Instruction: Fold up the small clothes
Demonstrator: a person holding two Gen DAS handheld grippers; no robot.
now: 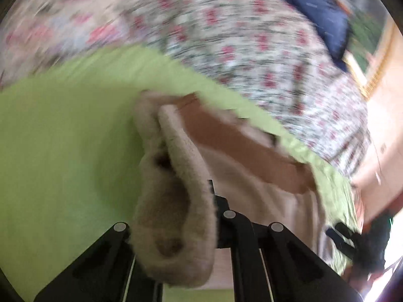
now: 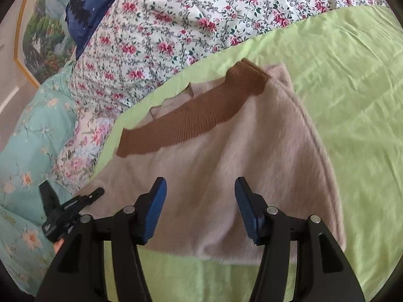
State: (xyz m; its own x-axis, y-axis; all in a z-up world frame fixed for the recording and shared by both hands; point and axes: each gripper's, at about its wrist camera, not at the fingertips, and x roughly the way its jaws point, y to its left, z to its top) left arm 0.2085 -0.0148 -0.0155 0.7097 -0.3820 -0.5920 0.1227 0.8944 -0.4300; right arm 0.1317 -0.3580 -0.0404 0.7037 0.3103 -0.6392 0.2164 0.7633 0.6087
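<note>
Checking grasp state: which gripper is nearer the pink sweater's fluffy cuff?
Left. The left gripper has the cuff bunched between its fingers. The right gripper hovers open above the sweater body, gripping nothing.

Soft, even daylight fills both views, with faint shadows. My left wrist view is smeared by motion blur: the floral quilt (image 1: 252, 50) streaks and the lime-green bedsheet (image 1: 63, 138) loses its texture. My right wrist view is sharp. Fisheye bending curves both frames, with dark vignetted corners.
</note>
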